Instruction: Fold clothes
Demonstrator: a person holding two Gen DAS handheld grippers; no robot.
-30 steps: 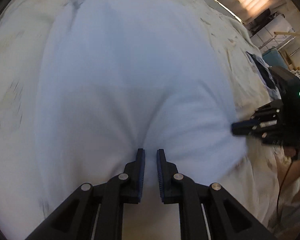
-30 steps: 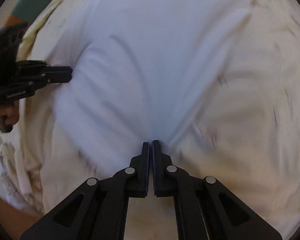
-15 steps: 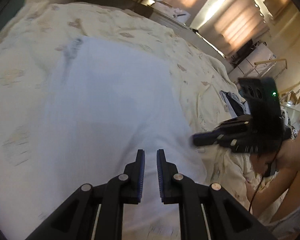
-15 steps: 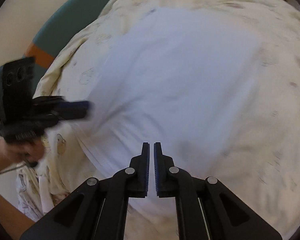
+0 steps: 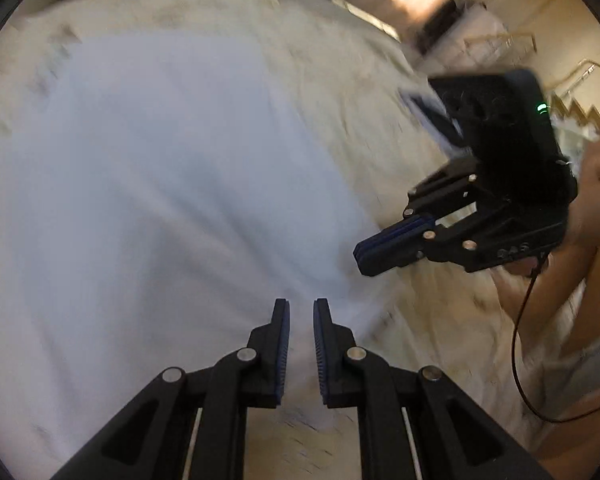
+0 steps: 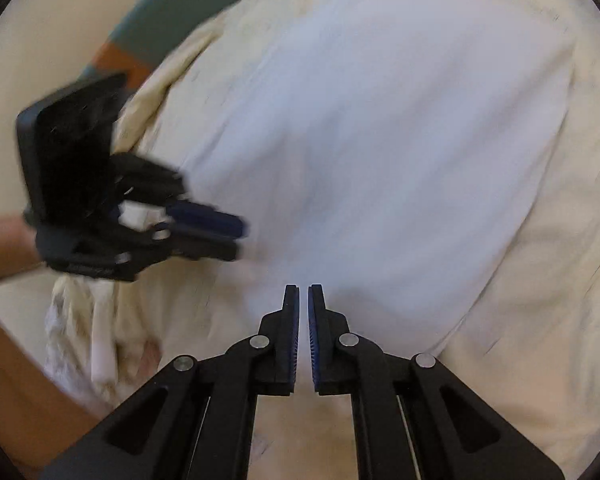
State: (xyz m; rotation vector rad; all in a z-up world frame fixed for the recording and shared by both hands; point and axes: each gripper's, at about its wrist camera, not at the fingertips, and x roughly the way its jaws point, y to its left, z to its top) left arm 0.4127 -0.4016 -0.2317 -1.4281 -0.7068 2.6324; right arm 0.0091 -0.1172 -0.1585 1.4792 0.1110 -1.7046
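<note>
White garment [image 5: 152, 184] first: in the left wrist view we see it lying flat on the cream bedspread [image 5: 340, 80], a pale rounded shape taking up most of the left of the picture. A second ago its near edge was bunched up between our left claw's pads; now the left claw [image 5: 300, 344] hangs above that edge with a narrow gap and nothing pinched in it. We read this as a fold just laid down and let go, so the next grip has to be chosen. To the right of the garment this view also shows the right claw [image 5: 396, 248], fingers almost together and empty, clear of the cloth, with a dark garment [image 5: 432, 116] beyond it on the bed.

From the right wrist view, the same garment [image 6: 380, 140] shows its far and right edges lying smooth on the bedspread [image 6: 560, 320], which the other view cuts off. Our right claw [image 6: 304, 332], clamped on cloth a second ago, now stands a slit apart and bare. Left of the garment, the left claw [image 6: 216, 232] hovers blurred, and a rumpled hanging edge of bedspread [image 6: 84, 320] appears only here.
</note>
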